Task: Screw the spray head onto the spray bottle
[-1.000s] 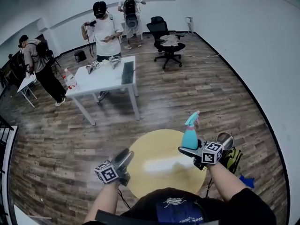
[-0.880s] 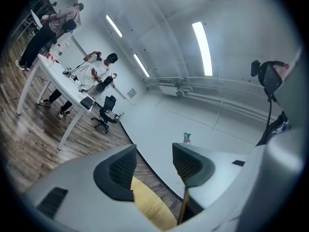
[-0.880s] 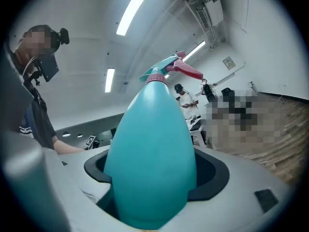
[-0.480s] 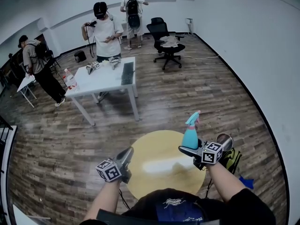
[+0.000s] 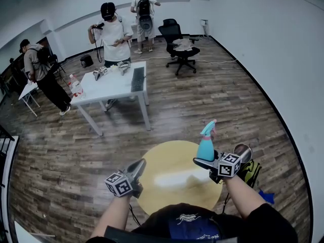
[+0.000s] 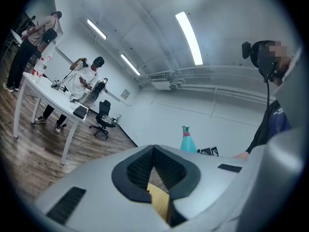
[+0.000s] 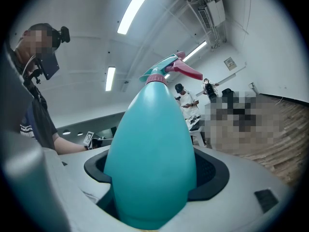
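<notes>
Spray bottle (image 5: pixel 205 148), teal and teardrop-shaped, held upright above the right edge of the round yellow table (image 5: pixel 162 161). The right gripper (image 5: pixel 202 162) pinches its wide lower body from the near side, pads pressed on both flanks. Spray head (image 5: pixel 207 129), teal with a pink collar and pink trigger, already sits on the neck; whether it is threaded fully home cannot be told.

The left gripper (image 5: pixel 136 167) hangs over the table's near-left edge, pointing level across it. Its jaws have just been closing and meet with nothing between them.

Key relation: the bottle lies across the table to the right of the left gripper, long axis vertical, head uppermost, above the right gripper's hold. The left hand is the free one, so any further twisting of the head would probably fall to it, after reopening, rising and reaching right.
</notes>
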The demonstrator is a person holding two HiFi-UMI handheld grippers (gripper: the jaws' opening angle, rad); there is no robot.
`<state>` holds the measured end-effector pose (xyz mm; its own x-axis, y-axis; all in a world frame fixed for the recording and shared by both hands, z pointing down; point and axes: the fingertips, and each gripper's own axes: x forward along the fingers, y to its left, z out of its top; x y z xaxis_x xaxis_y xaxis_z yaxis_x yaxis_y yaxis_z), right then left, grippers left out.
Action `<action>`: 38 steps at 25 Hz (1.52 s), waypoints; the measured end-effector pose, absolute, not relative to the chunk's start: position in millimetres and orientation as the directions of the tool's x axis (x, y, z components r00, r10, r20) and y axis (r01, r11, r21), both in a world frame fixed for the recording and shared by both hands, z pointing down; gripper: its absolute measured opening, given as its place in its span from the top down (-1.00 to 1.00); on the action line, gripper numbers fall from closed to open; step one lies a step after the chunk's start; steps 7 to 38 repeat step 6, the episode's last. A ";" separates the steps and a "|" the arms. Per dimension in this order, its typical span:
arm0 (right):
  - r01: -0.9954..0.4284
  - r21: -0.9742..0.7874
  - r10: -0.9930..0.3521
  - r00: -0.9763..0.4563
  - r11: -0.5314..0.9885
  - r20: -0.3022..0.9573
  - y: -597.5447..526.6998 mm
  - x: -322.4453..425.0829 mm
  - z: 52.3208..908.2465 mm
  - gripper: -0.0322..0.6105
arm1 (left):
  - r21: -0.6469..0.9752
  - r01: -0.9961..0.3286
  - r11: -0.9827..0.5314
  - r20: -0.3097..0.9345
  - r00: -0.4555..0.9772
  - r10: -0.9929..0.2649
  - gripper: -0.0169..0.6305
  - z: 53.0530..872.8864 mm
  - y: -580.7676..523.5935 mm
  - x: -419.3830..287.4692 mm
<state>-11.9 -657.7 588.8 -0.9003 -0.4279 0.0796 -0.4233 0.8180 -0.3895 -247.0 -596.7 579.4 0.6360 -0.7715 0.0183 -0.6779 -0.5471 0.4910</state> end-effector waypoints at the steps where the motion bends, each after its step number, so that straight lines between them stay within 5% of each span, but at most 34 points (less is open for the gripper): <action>1: -0.423 -0.389 -0.427 -0.901 0.819 0.079 -658.0 -11.9 588.1 -0.43 | 0.490 -0.679 -0.547 0.020 0.636 -0.771 0.92 579.2 -596.7 -246.6; 38: -0.422 -0.390 -0.429 -0.900 0.818 0.074 -656.0 -11.8 584.5 -0.43 | 0.486 -0.680 -0.549 0.024 0.639 -0.769 0.93 577.4 -593.5 -245.7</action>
